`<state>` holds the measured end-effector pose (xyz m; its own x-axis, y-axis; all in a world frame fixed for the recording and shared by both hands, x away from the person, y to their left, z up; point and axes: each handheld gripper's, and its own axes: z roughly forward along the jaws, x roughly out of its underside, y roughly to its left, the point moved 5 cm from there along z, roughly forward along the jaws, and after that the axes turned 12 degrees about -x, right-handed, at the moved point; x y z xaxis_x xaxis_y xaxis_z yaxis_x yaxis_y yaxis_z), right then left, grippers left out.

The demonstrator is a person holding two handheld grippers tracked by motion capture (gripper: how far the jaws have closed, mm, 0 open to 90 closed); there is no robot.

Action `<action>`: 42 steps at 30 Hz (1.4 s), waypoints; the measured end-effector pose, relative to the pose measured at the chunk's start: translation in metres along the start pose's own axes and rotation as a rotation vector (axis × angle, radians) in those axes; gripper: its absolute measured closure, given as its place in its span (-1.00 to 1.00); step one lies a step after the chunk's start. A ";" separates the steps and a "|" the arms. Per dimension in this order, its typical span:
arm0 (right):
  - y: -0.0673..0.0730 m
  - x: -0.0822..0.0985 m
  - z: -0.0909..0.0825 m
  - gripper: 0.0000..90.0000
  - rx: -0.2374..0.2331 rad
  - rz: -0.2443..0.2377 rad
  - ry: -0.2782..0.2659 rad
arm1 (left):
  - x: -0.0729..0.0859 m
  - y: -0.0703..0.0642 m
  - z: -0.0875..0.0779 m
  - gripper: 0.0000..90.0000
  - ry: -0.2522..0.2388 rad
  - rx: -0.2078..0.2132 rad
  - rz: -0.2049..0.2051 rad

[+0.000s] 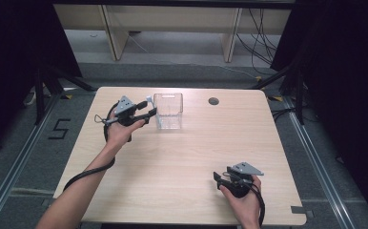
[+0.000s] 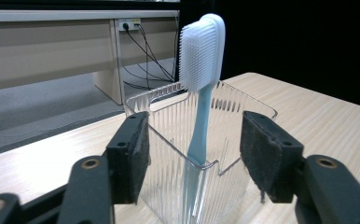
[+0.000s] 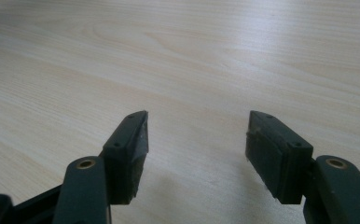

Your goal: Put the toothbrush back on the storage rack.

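Toothbrush [image 2: 200, 84] stands upright, head up, in clear holder [image 2: 178, 154] at tabletop [image 1: 182, 157] far side. Left gripper [image 2: 194, 156] fingers spread, clear of handle; back straight out, avoid nudging holder. Right gripper [image 3: 194, 156] fingers spread, empty, over bare tabletop.

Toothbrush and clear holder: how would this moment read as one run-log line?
toothbrush: upright in clear holder, head up | left gripper: open, fingers off toothbrush | right gripper: open, nothing between fingers, over table
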<state>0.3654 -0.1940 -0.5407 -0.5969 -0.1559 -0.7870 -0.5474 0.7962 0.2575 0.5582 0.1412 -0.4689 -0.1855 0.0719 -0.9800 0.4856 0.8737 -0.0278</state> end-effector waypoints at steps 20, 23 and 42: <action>0.000 -0.001 0.000 -0.11 0.010 -0.005 -0.006 | 0.008 0.003 -0.025 -0.29 0.081 -0.020 0.012; 0.001 0.000 0.000 -0.11 0.003 0.002 0.000 | 0.011 0.004 -0.029 -0.32 0.091 -0.021 0.011; 0.001 -0.001 -0.001 -0.11 0.007 -0.004 -0.004 | 0.027 0.011 -0.073 -0.34 0.111 -0.051 0.002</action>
<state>0.3652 -0.1933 -0.5392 -0.5928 -0.1565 -0.7900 -0.5453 0.7998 0.2507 0.4963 0.1884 -0.4810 -0.2796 0.1241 -0.9521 0.4425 0.8967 -0.0131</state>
